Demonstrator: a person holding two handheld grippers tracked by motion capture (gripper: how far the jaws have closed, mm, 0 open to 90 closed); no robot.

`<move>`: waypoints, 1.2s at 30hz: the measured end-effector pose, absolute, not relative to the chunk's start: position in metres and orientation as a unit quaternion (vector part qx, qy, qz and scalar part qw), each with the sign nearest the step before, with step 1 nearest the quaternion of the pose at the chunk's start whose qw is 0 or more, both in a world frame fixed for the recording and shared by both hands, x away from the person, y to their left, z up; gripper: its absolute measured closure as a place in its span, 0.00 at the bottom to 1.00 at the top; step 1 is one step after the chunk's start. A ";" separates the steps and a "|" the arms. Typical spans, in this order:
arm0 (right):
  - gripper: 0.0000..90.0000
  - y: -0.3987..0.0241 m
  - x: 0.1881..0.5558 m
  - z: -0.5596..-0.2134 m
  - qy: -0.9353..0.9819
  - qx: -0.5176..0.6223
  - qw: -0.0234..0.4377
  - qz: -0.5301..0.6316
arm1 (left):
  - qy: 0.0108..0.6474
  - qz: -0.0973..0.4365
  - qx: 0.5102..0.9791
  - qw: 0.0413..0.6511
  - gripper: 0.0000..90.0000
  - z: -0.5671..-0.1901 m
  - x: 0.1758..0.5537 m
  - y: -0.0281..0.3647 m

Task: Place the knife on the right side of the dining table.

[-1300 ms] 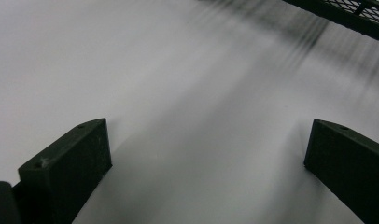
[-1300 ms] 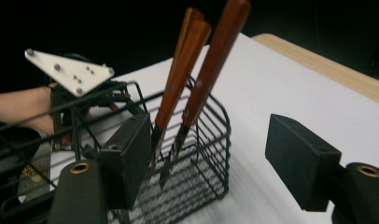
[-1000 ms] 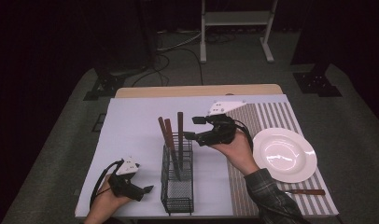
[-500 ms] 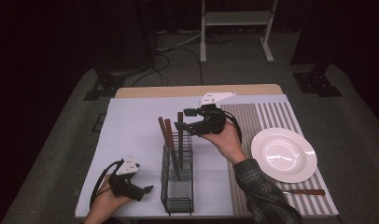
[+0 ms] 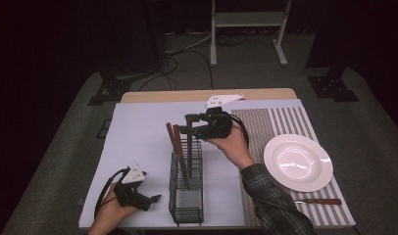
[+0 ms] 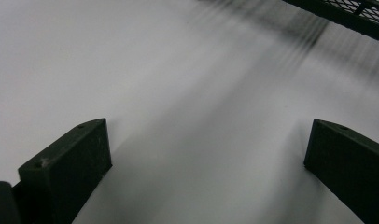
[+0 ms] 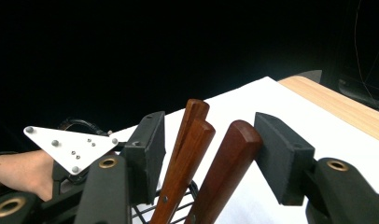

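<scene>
Left gripper [image 5: 155, 198] rests on the white mat [image 5: 138, 142] at the near left corner, jaws wide, nothing between them; the basket's edge shows just beyond in the left gripper view. Wire basket [image 5: 186, 196] stands mid-mat and holds three utensils upright, wooden handles [image 5: 173, 137] sticking out the top. Right gripper [image 5: 186, 125] is at the handle tops, and its jaws have just been closing. In the right gripper view the handles [image 7: 229, 163] sit between the pads with gaps left on both sides, so no grip yet. Handles look stiff, smooth, light, maybe a bit slick; best pinched on the flat sides near the top, one at a time. Plate [image 5: 298, 162] lies right on the striped mat [image 5: 280, 122], a knife [image 5: 318, 201] near it.
</scene>
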State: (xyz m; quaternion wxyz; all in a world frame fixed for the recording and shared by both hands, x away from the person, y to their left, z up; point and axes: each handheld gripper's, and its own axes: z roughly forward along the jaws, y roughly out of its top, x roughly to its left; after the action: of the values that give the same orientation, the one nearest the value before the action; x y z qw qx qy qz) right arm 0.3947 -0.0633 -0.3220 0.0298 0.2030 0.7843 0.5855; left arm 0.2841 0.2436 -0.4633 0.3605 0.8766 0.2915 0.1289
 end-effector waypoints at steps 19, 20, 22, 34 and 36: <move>0.64 -0.069 0.376 -0.314 0.782 0.178 0.033 0.596 | 0.291 0.129 0.877 0.359 0.00 -0.463 0.284 0.244; 0.65 -0.069 0.374 -0.314 0.783 0.177 0.036 0.595 | 0.291 0.129 0.877 0.359 0.00 -0.463 0.284 0.244; 0.67 -0.070 0.371 -0.313 0.782 0.178 0.037 0.596 | 0.291 0.129 0.877 0.359 0.00 -0.463 0.284 0.244; 0.81 -0.074 0.368 -0.313 0.782 0.177 0.037 0.596 | 0.291 0.129 0.877 0.359 0.00 -0.463 0.284 0.244; 0.82 -0.074 0.367 -0.313 0.782 0.176 0.036 0.596 | 0.291 0.129 0.877 0.359 0.00 -0.463 0.284 0.244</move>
State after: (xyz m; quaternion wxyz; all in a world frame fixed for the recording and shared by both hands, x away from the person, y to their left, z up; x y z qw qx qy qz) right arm 0.3674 -0.0742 -0.3131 0.0360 0.1764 0.7822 0.5965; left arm 0.2842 0.2437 -0.4632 0.3592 0.8774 0.2906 0.1291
